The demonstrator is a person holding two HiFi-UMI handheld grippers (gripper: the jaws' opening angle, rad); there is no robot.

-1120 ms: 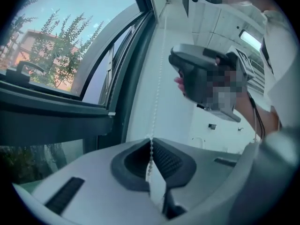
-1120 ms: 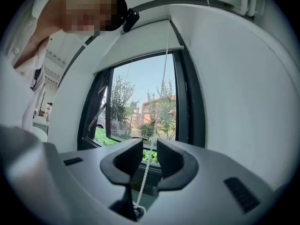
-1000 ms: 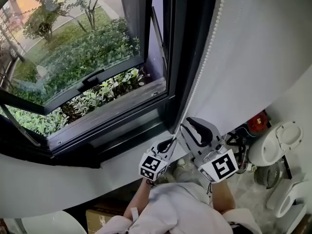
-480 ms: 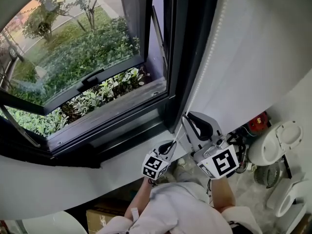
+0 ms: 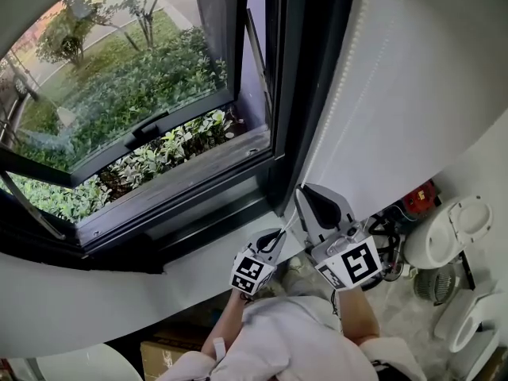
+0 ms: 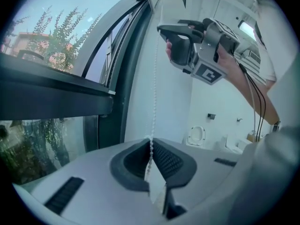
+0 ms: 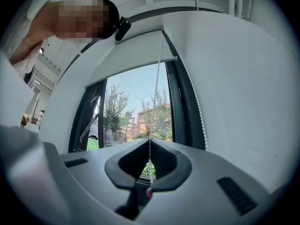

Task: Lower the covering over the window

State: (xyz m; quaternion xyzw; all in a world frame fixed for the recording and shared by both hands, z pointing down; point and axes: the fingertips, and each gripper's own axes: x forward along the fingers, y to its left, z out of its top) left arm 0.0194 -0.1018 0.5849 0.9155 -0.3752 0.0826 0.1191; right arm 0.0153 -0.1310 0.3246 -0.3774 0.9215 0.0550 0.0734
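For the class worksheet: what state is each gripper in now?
Left gripper: closed on the bead chain.
Right gripper: jaws just closed on the bead chain.

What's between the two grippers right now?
Only a short run of white bead chain, shown in the left gripper view. The left gripper is shut on it; the right gripper has just closed on it higher up.

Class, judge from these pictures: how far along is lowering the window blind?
Done: little; the blind covers only the top of the window, which is mostly bare. In hand: the left gripper is shut on the bead chain, and the right gripper has just closed its fingers on it higher up. Left: pulling the chain until the blind comes fully down.
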